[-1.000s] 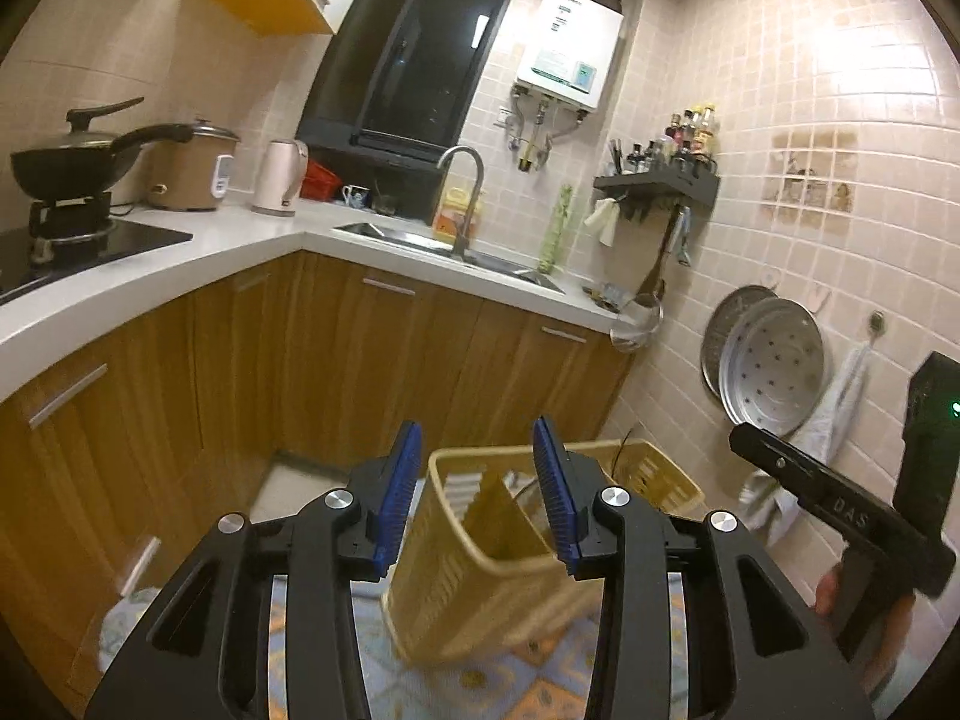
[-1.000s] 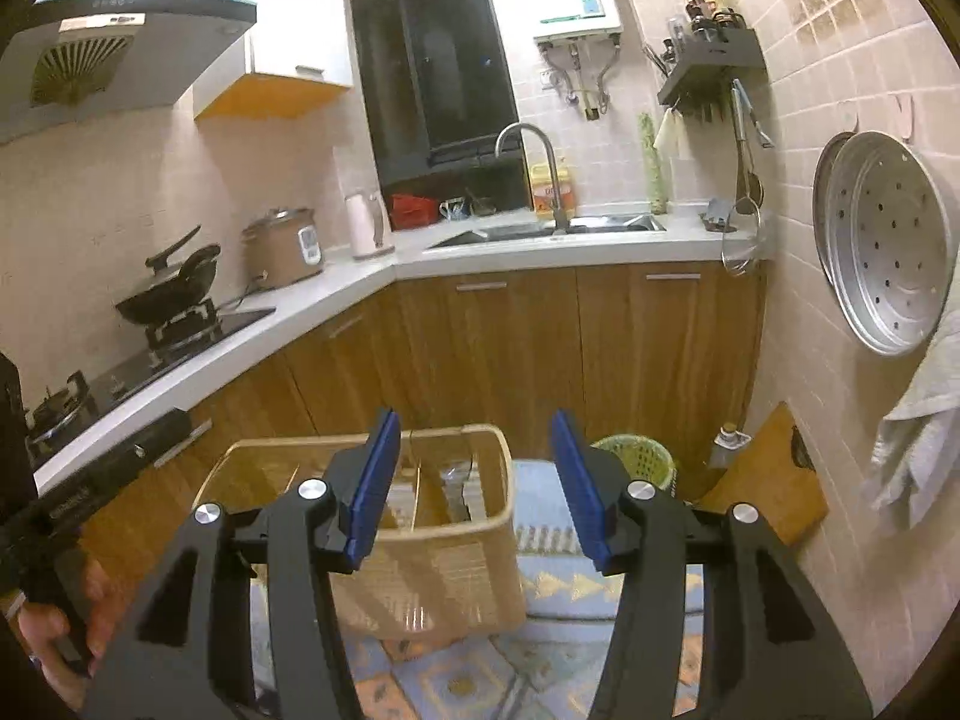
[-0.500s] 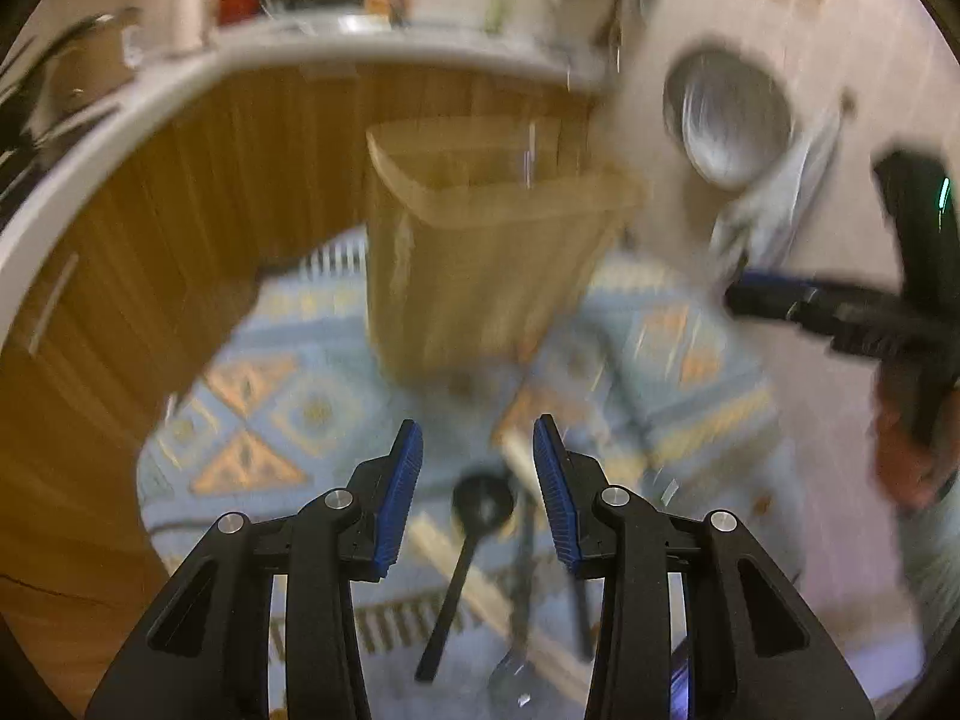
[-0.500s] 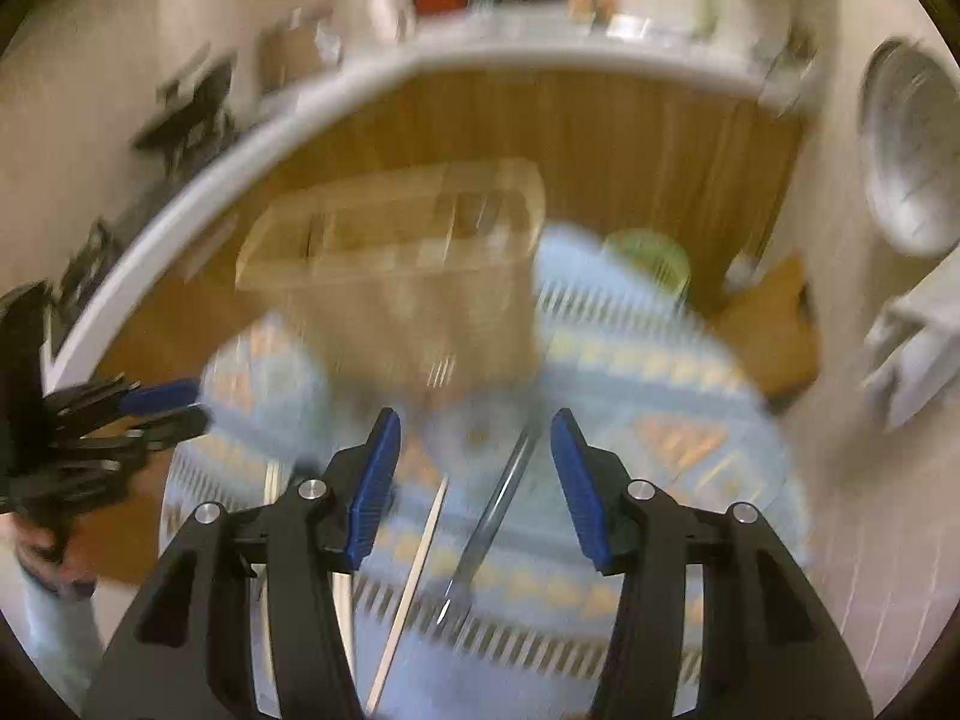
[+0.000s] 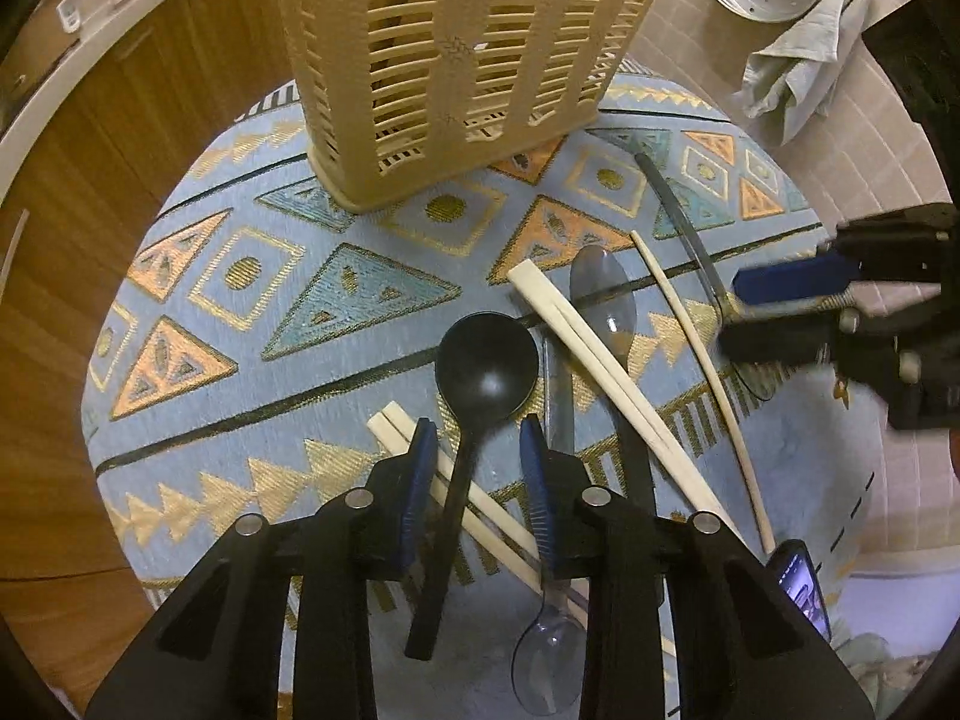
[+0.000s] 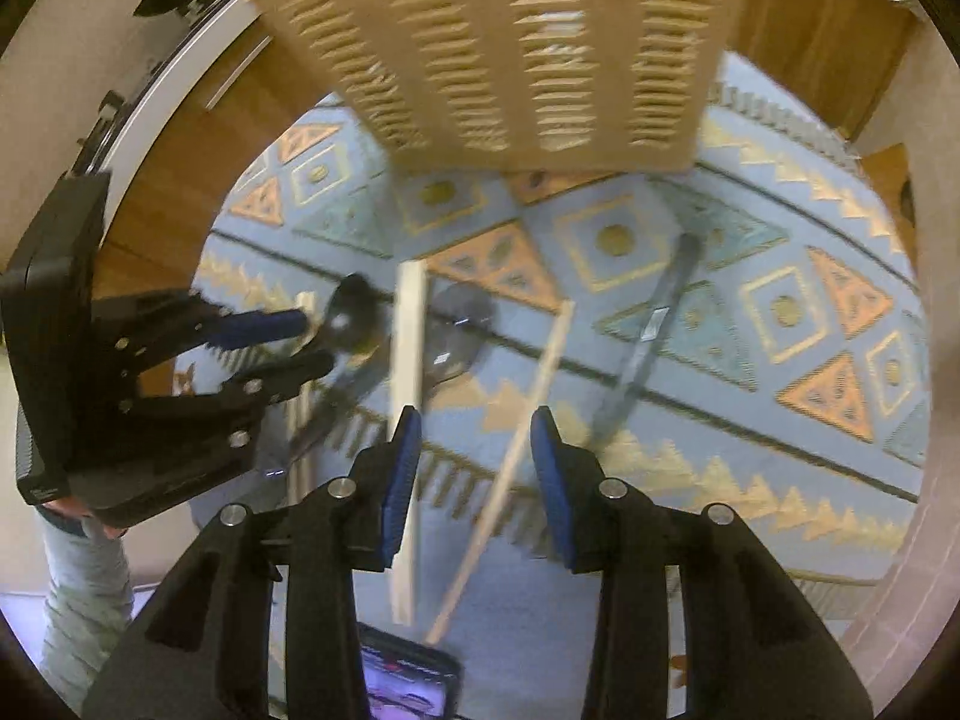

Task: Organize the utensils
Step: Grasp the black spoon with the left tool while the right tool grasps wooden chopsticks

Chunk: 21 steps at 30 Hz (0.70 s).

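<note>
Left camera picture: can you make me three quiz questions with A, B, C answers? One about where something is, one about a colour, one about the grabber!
1. Where does the basket stand?
A. on the patterned rug
B. on the counter
C. in the sink

2. What colour is the big-bowled spoon?
A. white
B. black
C. red

3. How are the jaws of the left gripper?
A. shut on chopsticks
B. shut on nothing
C. open, either side of the spoon's handle

Answers:
1 A, its base rests on the rug.
2 B, bowl and handle are black.
3 C, a gap shows on both sides of the handle.
</note>
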Available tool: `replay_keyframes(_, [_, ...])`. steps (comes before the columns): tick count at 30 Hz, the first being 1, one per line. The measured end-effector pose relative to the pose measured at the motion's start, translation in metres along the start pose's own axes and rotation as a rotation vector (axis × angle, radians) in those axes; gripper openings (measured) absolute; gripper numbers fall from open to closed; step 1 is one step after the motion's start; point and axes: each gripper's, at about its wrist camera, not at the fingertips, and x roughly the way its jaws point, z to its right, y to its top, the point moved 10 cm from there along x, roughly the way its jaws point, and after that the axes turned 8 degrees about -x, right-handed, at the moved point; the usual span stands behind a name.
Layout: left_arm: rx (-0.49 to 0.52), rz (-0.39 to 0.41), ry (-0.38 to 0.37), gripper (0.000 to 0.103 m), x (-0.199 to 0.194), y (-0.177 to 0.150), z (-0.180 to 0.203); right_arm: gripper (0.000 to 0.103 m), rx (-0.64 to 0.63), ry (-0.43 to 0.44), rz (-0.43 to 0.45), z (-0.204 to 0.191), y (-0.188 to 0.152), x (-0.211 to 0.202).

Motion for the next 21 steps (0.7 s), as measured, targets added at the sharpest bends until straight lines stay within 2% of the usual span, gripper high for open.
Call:
replay_keyframes(7, [0.071, -0.012, 0.026, 0.027, -0.004, -0.008, 0.011, 0.035, -0.022, 0.003, -0.042, -0.013, -0.003, 0.018])
replay_keyframes(11, [0.138, -0.017, 0.098, 0.027, 0.001, -0.011, 0.021, 0.035, -0.017, -0.001, -0.050, -0.013, -0.005, 0.020])
replay_keyframes(16, [0.189, 0.023, 0.213, 0.013, 0.006, -0.008, 0.024, 0.035, -0.024, 0.000, -0.054, -0.018, -0.005, 0.020])
replay_keyframes(21, [0.117, 0.071, 0.165, 0.010, 0.003, -0.007, 0.019, 0.035, -0.026, 0.008, -0.046, -0.019, -0.005, 0.017])
